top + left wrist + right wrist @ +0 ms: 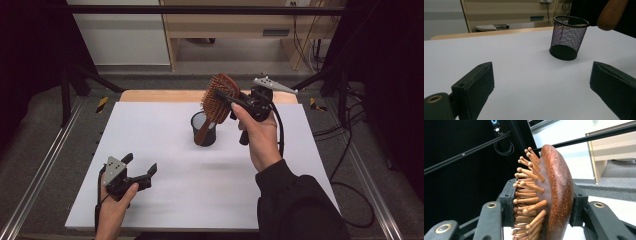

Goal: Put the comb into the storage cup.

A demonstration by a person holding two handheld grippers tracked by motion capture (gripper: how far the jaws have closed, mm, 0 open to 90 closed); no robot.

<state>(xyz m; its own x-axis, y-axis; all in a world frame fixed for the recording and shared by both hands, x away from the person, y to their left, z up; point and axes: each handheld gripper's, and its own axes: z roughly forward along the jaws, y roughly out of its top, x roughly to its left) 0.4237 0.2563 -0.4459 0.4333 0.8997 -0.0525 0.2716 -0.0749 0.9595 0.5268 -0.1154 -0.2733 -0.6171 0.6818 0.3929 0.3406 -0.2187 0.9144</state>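
High view: right gripper [235, 102] pinches wooden hairbrush [219, 97], handle apparently inside mesh cup [204, 131]; left gripper [139, 166], at 7 o'clock, spread.

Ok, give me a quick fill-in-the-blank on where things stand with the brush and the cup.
1. The right gripper is shut on the head of the wooden ____.
2. The hairbrush has its handle pointing down toward the black mesh ____.
3. The left gripper has its jaws ____ and holds nothing.
4. The mesh pen cup stands ____ on the white table.

Missing words: hairbrush; pen cup; open; upright
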